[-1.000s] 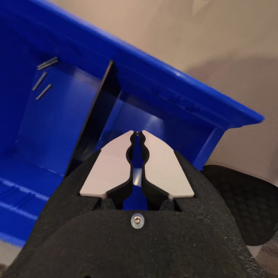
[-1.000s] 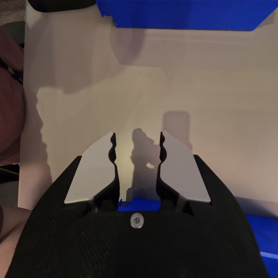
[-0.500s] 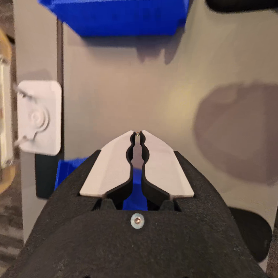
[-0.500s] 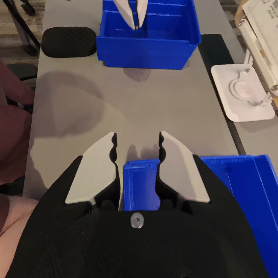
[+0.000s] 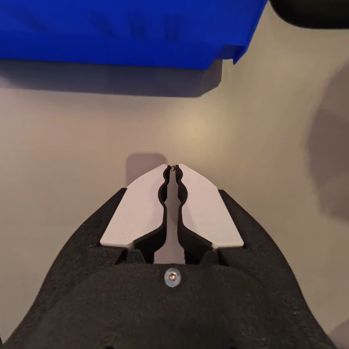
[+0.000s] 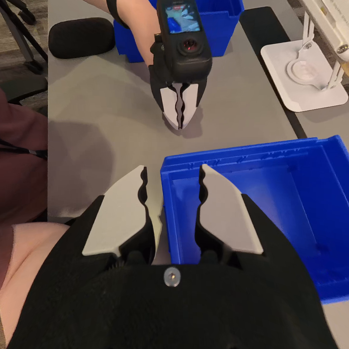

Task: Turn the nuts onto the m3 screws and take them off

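My left gripper (image 5: 172, 166) is shut on a tiny ring-shaped metal nut (image 5: 172, 167) pinched at its very tips. It points down close to the grey table (image 5: 75, 141). The right wrist view shows it (image 6: 179, 128) at mid-table with its tips nearly on the surface. My right gripper (image 6: 172, 170) is open and empty, hovering over the near-left corner of an empty blue bin (image 6: 283, 188). That bin's outer wall fills the top of the left wrist view (image 5: 132, 37). No screws are in view.
A second blue bin (image 6: 217, 37) stands at the far edge behind the left gripper and the hand (image 6: 139, 28) holding it. A black pad (image 6: 81, 35) lies to its left. A white stand base (image 6: 302, 75) sits at the right. The left gripper's tips are roughly 20 centimeters from the right gripper's.
My left gripper has left the far bin's compartment and come down to mid-table, still pinching the nut. My right gripper has pulled back and up over the near bin, still open.
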A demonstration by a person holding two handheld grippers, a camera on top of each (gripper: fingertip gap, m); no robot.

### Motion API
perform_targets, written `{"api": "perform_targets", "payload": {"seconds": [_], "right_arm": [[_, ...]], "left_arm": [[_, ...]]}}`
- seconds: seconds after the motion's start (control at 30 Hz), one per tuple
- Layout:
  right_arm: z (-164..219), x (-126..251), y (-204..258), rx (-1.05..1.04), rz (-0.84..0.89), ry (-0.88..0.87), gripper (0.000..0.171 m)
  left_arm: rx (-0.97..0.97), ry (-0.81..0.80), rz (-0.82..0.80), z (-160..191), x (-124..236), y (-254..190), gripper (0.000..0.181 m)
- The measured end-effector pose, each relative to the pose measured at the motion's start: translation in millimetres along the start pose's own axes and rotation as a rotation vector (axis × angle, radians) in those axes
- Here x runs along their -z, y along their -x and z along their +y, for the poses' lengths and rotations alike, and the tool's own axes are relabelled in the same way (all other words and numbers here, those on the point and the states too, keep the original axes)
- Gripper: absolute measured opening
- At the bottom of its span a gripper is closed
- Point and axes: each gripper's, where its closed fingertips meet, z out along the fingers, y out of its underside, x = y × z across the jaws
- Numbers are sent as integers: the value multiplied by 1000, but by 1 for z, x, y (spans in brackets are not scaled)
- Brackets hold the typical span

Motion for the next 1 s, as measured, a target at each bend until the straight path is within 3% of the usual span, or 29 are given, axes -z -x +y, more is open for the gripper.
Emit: {"api": "perform_targets", "payload": {"seconds": [0.47,0.6,0.7,0.8,0.9,1.0], "right_arm": [[9,18,3,-21,-42,-95,51],[8,18,7,-17,-69,-99,50],[9,17,10,-6,-77,-94,50],[9,18,10,-13,-79,-102,50],[5,17,12,-4,-94,-118,49],[0,13,14,9,-113,-117,48]], "left_arm": [[-19,62,20,9,-28,-8,6],[-2,15,31,3,-18,-8,18],[12,-57,-15,-11,26,2,22],[34,-81,-115,-10,96,15,26],[53,-32,-277,25,164,35,26],[101,52,-397,87,209,55,23]]}}
